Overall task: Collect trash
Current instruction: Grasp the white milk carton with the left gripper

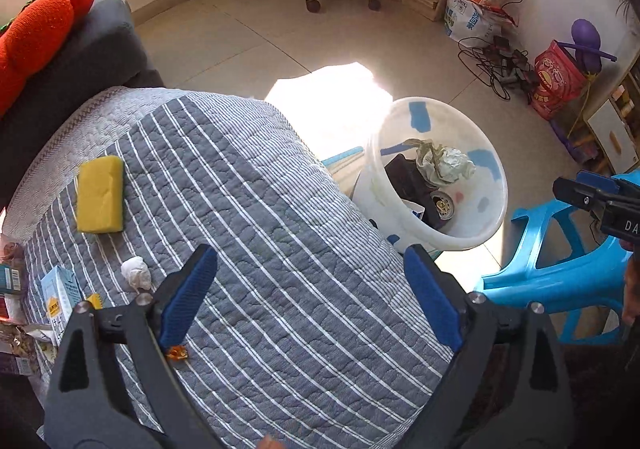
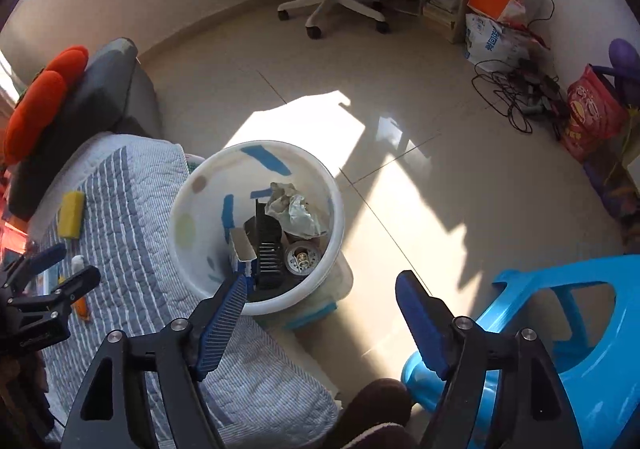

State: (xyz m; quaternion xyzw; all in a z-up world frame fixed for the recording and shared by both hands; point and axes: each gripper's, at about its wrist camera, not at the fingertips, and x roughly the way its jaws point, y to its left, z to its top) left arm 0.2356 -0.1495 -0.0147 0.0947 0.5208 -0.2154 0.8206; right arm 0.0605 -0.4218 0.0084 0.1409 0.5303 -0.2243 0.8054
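Observation:
A white bin [image 1: 486,233] with blue patches stands on the floor beside the quilted striped seat [image 1: 260,249]; it holds crumpled paper [image 1: 444,163], a dark item and a can. It also shows in the right wrist view [image 2: 180,209]. My left gripper [image 1: 310,273] is open and empty above the quilt. On the quilt lie a yellow sponge [image 1: 100,201], a white paper wad [image 1: 137,273], a small carton [image 1: 62,293] and an orange wrapper [image 1: 178,353]. My right gripper [image 2: 320,297] is open and empty, just in front of the bin, above the floor.
A blue plastic stool [image 2: 560,329] stands right of the bin. An office chair [image 2: 332,5], boxes, bags and tangled cables [image 2: 516,93] line the far wall. An orange cushion [image 1: 36,37] lies on the dark sofa arm. More packets sit at the quilt's left edge [image 1: 12,277].

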